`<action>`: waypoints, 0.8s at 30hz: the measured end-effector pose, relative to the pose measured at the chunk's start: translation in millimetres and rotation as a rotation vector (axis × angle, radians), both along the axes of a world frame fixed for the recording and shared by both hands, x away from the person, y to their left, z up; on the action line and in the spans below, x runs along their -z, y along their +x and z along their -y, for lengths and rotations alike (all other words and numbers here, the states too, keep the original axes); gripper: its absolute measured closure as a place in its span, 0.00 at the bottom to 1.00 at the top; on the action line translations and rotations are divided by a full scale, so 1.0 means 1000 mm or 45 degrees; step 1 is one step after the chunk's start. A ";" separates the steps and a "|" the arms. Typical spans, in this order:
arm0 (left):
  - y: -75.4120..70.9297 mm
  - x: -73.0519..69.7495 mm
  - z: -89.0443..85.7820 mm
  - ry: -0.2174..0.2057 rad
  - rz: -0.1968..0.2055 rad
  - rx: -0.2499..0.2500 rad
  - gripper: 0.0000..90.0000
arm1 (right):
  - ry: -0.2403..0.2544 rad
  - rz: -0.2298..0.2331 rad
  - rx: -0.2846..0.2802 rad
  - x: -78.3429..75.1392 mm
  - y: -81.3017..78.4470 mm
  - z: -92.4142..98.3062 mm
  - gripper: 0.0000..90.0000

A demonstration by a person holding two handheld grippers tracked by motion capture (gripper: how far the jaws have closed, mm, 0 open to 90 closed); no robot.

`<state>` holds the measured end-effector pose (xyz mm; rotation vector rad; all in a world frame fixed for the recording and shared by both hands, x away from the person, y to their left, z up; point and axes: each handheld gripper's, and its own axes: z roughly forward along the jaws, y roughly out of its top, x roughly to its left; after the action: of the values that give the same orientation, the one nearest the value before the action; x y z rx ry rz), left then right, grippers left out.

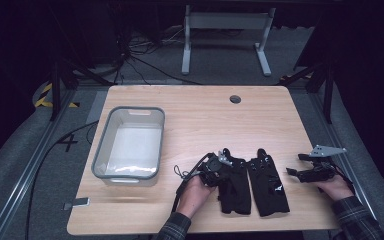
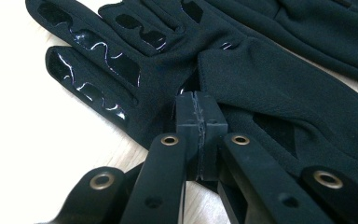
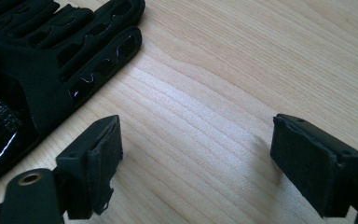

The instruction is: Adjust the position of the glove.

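Your left gripper (image 2: 198,100) is clenched on the left glove (image 2: 270,88); your right gripper (image 3: 196,144) rests released beside the 2nd glove (image 3: 51,56).

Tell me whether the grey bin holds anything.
Empty: the grey bin shows only its bare pale floor; both black gloves lie on the table beside it.

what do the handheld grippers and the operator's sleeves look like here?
Both grippers are matte black. The left gripper has flat linkage bars with brass-coloured rivets and a black cable. The right gripper has worn foam-like pads and a grey three-cornered plate. Dark plaid sleeves.
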<state>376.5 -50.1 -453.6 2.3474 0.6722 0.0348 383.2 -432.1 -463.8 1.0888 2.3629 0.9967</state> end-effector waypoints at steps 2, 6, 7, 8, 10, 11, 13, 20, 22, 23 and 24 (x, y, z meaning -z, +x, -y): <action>-0.001 0.000 0.001 -0.006 0.008 0.008 0.99 | 0.000 0.000 0.000 0.000 0.000 0.000 0.19; -0.004 -0.004 -0.001 -0.039 0.018 0.001 0.95 | -0.006 0.003 -0.003 0.000 0.000 -0.001 0.20; -0.005 -0.006 -0.003 -0.063 0.018 -0.003 0.95 | -0.005 0.007 -0.004 0.000 0.000 -0.001 0.22; -0.006 -0.007 -0.004 -0.076 0.017 -0.006 0.93 | -0.006 0.001 -0.009 -0.002 -0.001 -0.002 0.29; -0.008 -0.009 -0.008 -0.087 0.019 -0.013 0.91 | 0.000 0.013 -0.024 -0.007 -0.004 -0.005 0.40; -0.009 -0.010 -0.010 -0.091 0.016 -0.020 0.89 | 0.006 0.016 -0.033 -0.010 -0.005 -0.006 0.46; -0.010 -0.009 -0.014 -0.093 0.015 -0.038 0.84 | 0.019 0.021 -0.051 -0.014 -0.008 -0.009 0.57; -0.013 -0.005 -0.028 -0.073 0.015 -0.107 0.60 | 0.067 -0.011 -0.215 -0.021 -0.022 -0.028 0.96; -0.012 -0.005 -0.031 -0.068 0.014 -0.117 0.58 | 0.065 -0.024 -0.264 -0.021 -0.025 -0.035 0.99; -0.012 -0.004 -0.031 -0.071 0.012 -0.125 0.56 | 0.064 -0.031 -0.295 -0.021 -0.026 -0.040 1.00; -0.011 -0.004 -0.032 -0.071 0.009 -0.130 0.55 | 0.066 -0.043 -0.316 -0.021 -0.027 -0.043 1.00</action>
<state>365.7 -18.1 -449.6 2.2569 0.7789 0.0686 356.2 -389.0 -442.7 0.8497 2.5584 1.1364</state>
